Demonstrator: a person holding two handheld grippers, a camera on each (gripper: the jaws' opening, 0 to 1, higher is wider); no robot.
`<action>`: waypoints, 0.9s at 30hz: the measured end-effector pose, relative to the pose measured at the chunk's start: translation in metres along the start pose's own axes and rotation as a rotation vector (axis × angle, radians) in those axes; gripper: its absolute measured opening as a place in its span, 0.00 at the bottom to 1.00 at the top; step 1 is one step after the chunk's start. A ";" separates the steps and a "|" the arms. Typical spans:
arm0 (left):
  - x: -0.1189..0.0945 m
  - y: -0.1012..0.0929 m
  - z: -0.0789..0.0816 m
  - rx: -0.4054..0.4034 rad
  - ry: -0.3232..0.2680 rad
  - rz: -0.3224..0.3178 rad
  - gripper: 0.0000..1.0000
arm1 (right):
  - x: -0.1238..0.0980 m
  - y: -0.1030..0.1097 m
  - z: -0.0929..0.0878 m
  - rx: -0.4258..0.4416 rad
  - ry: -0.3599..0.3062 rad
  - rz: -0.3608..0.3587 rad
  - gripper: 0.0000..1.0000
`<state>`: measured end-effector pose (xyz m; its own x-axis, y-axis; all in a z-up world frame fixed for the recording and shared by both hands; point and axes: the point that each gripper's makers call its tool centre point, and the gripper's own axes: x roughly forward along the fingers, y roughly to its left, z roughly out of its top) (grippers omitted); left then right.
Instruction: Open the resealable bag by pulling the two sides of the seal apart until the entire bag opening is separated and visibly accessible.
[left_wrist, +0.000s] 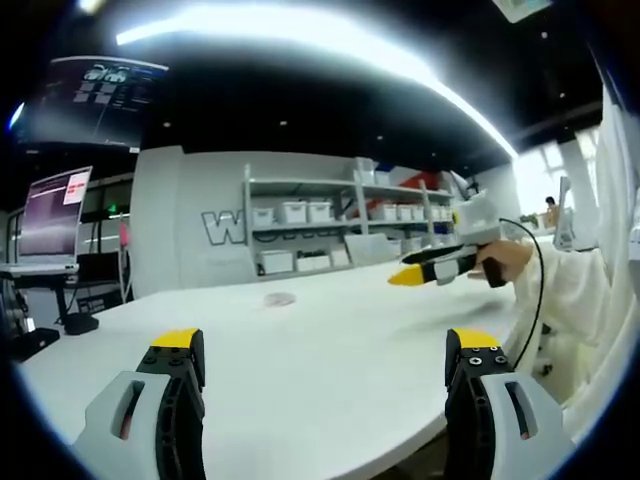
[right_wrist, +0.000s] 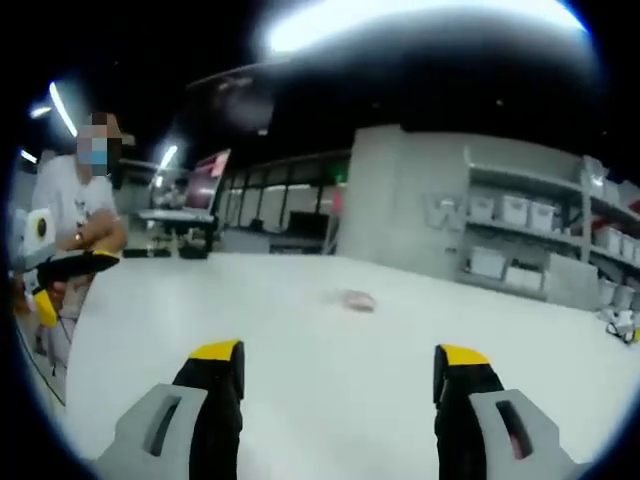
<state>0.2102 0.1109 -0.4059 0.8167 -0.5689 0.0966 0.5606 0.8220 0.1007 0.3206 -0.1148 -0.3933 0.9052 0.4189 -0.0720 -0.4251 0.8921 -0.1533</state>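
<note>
In the left gripper view, the left gripper (left_wrist: 325, 365), grey with black jaws and yellow tips, is hovering over the near part of a broad white table (left_wrist: 330, 390), its jaws standing wide apart with nothing between them. The small clear resealable bag (left_wrist: 279, 298) is lying flat far out on the tabletop, well apart from both jaws, with bare surface all around it. The table's curved near edge is running down to the right, close under the right jaw. The right gripper (left_wrist: 415, 274) is entering from the right, held in a person's hand (left_wrist: 505, 262) above the table; whether its jaws are parted cannot be told there.

In the right gripper view, the right gripper (right_wrist: 340, 372) is also holding its jaws wide and empty, the bag (right_wrist: 357, 299) lying ahead between them at mid-table. White shelves with storage bins (right_wrist: 520, 240) are standing beyond the far edge.
</note>
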 end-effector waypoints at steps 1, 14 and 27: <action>0.000 0.001 0.001 0.001 -0.002 0.001 0.99 | -0.001 0.000 0.000 0.001 -0.002 -0.001 0.78; 0.001 0.005 -0.001 -0.017 -0.009 0.008 0.99 | -0.017 -0.005 -0.009 -0.042 0.022 -0.083 0.74; 0.004 0.003 -0.001 -0.023 -0.006 0.002 0.99 | -0.023 -0.014 -0.012 -0.074 0.038 -0.152 0.73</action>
<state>0.2152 0.1112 -0.4063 0.8173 -0.5670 0.1024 0.5617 0.8237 0.0775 0.3058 -0.1384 -0.4010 0.9590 0.2721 -0.0798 -0.2834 0.9291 -0.2377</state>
